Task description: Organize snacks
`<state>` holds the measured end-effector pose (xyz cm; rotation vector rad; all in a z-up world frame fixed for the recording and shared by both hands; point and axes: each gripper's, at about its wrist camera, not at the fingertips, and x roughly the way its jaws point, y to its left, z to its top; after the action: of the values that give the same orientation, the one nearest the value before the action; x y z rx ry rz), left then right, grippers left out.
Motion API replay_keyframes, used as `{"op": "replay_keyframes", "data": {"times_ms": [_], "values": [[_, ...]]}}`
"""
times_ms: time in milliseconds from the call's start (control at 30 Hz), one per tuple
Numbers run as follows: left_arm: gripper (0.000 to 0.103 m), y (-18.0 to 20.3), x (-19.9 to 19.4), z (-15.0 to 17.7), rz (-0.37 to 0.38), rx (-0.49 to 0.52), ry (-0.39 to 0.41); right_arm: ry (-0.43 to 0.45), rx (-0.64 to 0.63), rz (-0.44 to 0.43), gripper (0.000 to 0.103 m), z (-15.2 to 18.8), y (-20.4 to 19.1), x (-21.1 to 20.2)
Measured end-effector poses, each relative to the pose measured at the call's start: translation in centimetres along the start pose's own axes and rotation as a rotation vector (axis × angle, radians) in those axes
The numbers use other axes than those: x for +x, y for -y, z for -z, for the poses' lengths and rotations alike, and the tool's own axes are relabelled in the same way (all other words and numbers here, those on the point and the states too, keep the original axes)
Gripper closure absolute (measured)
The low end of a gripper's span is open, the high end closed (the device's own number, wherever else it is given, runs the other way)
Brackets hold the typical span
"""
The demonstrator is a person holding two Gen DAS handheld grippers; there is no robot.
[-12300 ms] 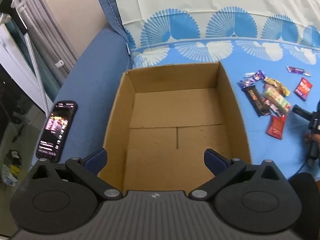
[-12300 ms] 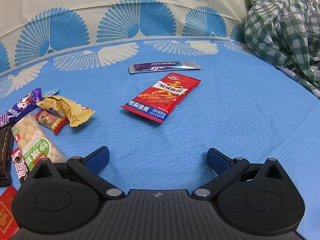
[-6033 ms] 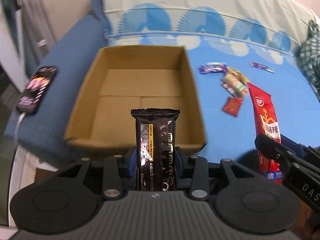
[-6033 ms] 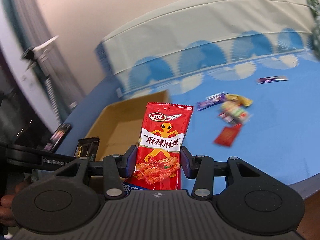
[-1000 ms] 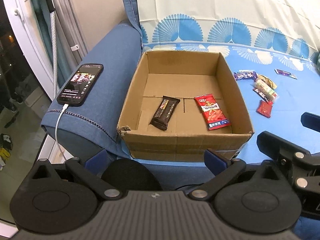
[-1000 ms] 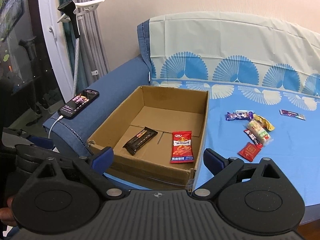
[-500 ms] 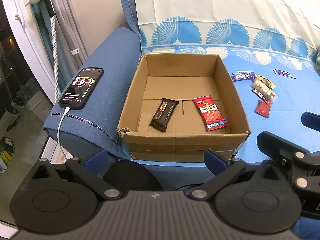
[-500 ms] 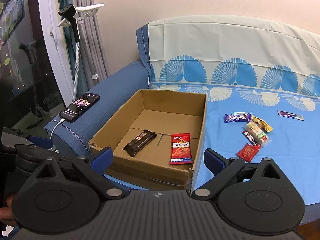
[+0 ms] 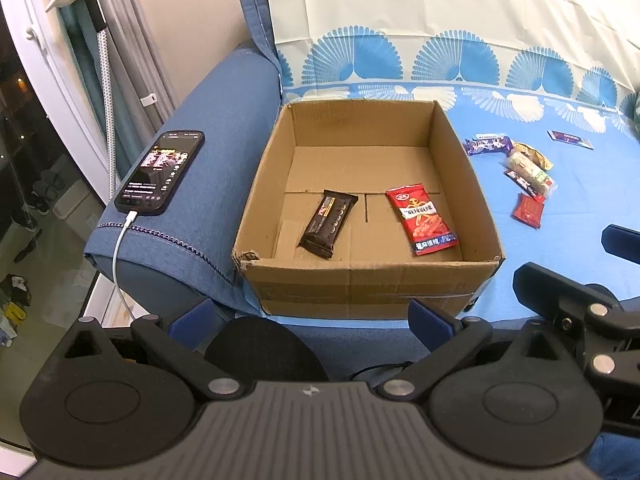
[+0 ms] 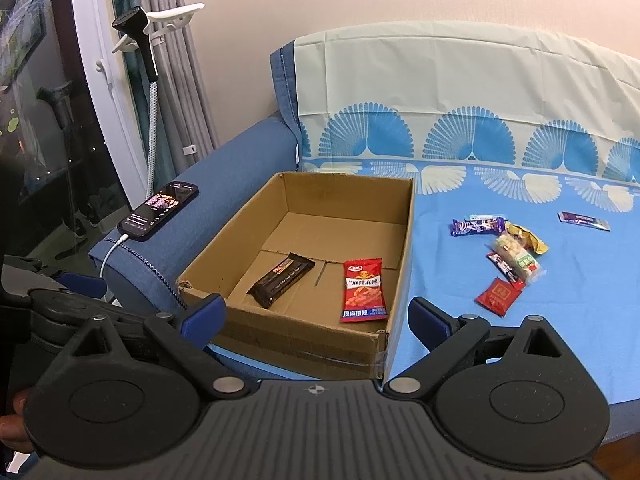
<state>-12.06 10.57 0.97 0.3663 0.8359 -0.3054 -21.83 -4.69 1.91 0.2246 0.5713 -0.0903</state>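
Note:
An open cardboard box [image 9: 456, 140] [image 10: 406, 240] sits on the blue sheet near the sofa's front edge. Inside lie a dark brown bar [image 9: 329, 223] [image 10: 281, 278] and a red spicy-snack packet [image 9: 421, 218] [image 10: 363, 290]. Several loose snacks remain on the sheet to the right: a purple wrapper [image 9: 487, 145] [image 10: 478, 226], a yellow one [image 10: 526, 237], a white-green pack [image 9: 530, 173] [image 10: 518, 260], a small red sachet [image 9: 529, 210] [image 10: 499, 296] and a far purple strip [image 9: 570, 138] [image 10: 584, 221]. My left gripper [image 9: 310, 316] and right gripper [image 10: 316, 316] both hang open and hold nothing, back from the box's near wall.
A phone [image 9: 160, 172] [image 10: 159, 208] on a white cable lies on the blue armrest left of the box. A garment steamer [image 10: 140, 36], curtains and a glass door stand at far left. The right gripper's body [image 9: 580, 312] shows at the left view's right edge.
Over 12 seconds the brown bar and red packet were picked up and dropped into the box. In the last second both grippers, open, drifted slightly; nothing else moved.

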Motion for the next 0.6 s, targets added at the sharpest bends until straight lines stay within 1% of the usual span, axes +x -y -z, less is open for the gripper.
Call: {"op": "replay_keyframes", "data": {"times_ms": [200,333,433,533,600], "values": [[0.000,0.4,0.9,-0.2,-0.002,0.013,-0.024,-0.019,0.021,-0.005,0.005,0.3,0.6,0.8],[0.000,0.8,1.5,-0.5,-0.001,0.022,-0.046,-0.021,0.061,0.000,0.005,0.3,1.8,1.4],[0.000,1.0,2.3,-1.2,-0.001,0.013,-0.069,-0.021,0.113,0.021,0.005,0.0,3.9,2.1],[0.000,1.3,3.3,-2.2,-0.003,0.005,-0.095,-0.014,0.177,0.075,0.005,-0.3,7.1,2.9],[0.000,1.4,4.0,-3.1,-0.011,-0.006,-0.112,-0.011,0.223,0.121,0.005,-0.7,9.9,3.6]]}}
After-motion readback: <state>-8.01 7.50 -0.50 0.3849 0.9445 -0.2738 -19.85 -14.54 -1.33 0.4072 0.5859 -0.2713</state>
